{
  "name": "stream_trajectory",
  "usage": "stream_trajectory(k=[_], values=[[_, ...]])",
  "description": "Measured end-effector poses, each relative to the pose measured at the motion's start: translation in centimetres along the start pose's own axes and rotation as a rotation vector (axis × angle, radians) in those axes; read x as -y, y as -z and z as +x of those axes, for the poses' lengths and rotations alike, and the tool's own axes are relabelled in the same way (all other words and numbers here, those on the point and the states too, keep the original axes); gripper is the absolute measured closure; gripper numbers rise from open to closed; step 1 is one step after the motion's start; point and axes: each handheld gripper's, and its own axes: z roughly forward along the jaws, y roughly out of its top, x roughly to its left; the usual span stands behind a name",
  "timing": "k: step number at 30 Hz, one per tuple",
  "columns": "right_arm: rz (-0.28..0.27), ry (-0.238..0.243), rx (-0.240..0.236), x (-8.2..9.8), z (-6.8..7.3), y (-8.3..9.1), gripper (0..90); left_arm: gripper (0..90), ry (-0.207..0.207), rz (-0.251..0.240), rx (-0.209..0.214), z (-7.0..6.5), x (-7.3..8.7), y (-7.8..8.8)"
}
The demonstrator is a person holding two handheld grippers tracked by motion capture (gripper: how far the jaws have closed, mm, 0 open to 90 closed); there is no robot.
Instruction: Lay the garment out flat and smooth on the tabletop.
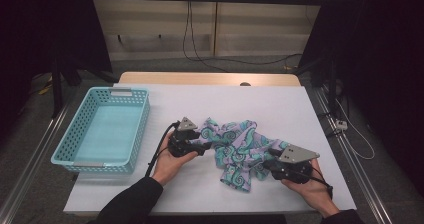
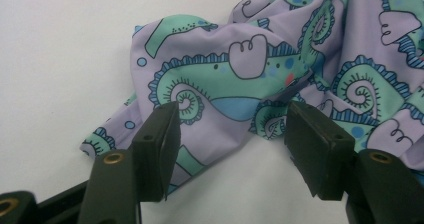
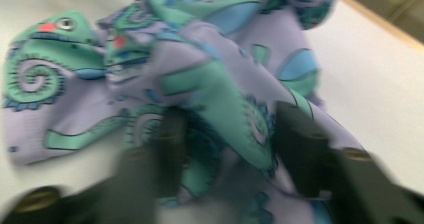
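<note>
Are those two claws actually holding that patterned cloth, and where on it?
The left claw is open around the cloth's left edge, gripping nothing. The right claw has a raised fold between its jaws; blur hides whether they pinch it.

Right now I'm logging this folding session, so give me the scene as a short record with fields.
surface: white table
cloth: crumpled patterned cloth, lilac and teal, mid-table
basket: teal basket, left of the cloth, nothing in it
left gripper: jaws apart at the cloth's edge, not pinching it
right gripper: a fold of cloth between its jaws; view blurred, grip unclear
</note>
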Motion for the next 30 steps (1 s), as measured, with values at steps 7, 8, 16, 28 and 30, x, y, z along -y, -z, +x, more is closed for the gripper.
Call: stream_trajectory(k=[7, 8, 16, 28, 30], values=[[-0.054, -0.089, -0.008, 0.2, -1.4, 1.3, 90.0, 50.7, -0.016, -0.010, -0.007, 0.0, -0.4, -0.3], [-0.062, -0.104, 0.000, 0.3, -1.8, 1.5, 90.0, 50.7, -0.022, 0.000, -0.013, 0.0, -0.4, -0.4], [-0.103, -0.205, 0.077, 1.1, -4.3, 2.7, 90.0, 54.4, -0.051, 0.088, -0.064, 0.5, 0.1, -2.5], [-0.091, -0.217, 0.072, 1.2, -4.4, 2.4, 90.0, 89.7, 0.005, 0.067, -0.114, 2.4, -0.5, 0.2], [-0.088, -0.212, 0.070, 1.1, -4.3, 2.3, 90.0, 89.8, 0.022, 0.053, -0.125, 3.0, -0.6, 1.1]])
